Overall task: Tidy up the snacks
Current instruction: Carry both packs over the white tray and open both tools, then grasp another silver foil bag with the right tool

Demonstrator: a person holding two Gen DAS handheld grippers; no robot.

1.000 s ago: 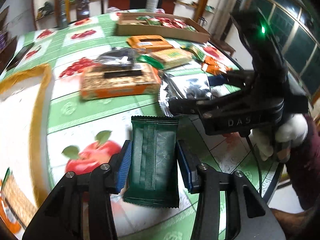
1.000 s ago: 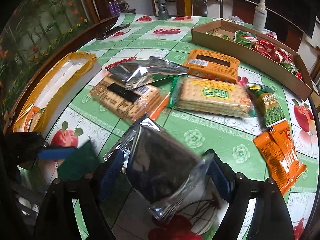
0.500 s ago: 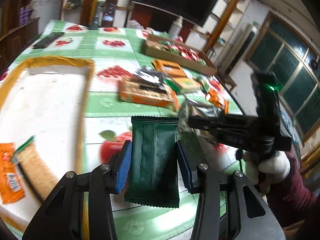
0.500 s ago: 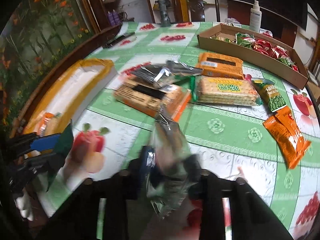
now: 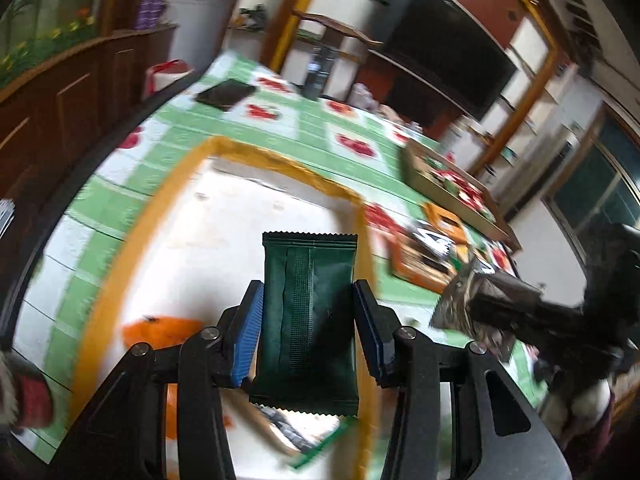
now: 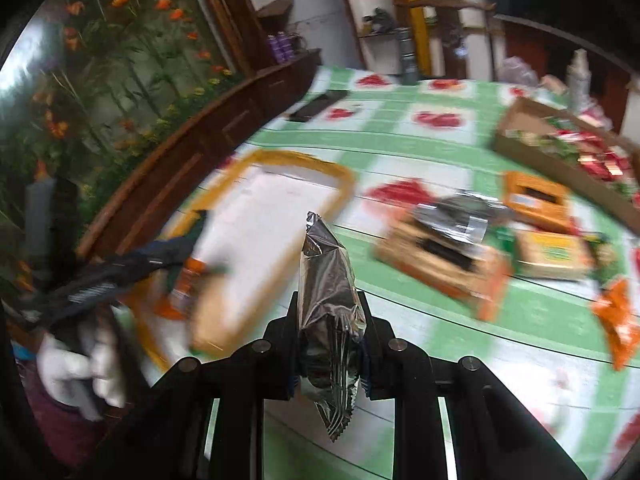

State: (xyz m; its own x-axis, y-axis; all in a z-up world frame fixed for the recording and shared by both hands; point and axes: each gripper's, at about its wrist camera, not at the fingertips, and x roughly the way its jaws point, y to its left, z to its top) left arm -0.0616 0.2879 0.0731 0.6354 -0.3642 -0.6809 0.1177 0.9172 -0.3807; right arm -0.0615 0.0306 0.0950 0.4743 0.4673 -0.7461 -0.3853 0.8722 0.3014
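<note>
My left gripper (image 5: 309, 304) is shut on a dark green snack packet (image 5: 308, 312) and hangs over the white tray with a yellow rim (image 5: 224, 220). An orange packet (image 5: 160, 330) and other snacks lie in the tray's near end. My right gripper (image 6: 330, 304) is shut on a crumpled silver foil packet (image 6: 330, 300), held upright above the green apple-print tablecloth (image 6: 400, 344), just right of the same tray (image 6: 272, 208). In the left wrist view the right gripper (image 5: 472, 300) with its foil packet shows at the right. The left gripper (image 6: 176, 248) appears over the tray's near left end.
Cracker packs (image 6: 440, 260) and another foil packet (image 6: 460, 216) lie mid-table. An orange bag (image 6: 620, 316) is at the right. A cardboard box of snacks (image 6: 560, 156) stands at the back right. A black phone (image 6: 316, 106) and a dark bottle (image 6: 408, 56) are at the far edge.
The right gripper shut on the foil packet and lifted it off the table. The left gripper carried the green packet leftward over the tray and rolled.
</note>
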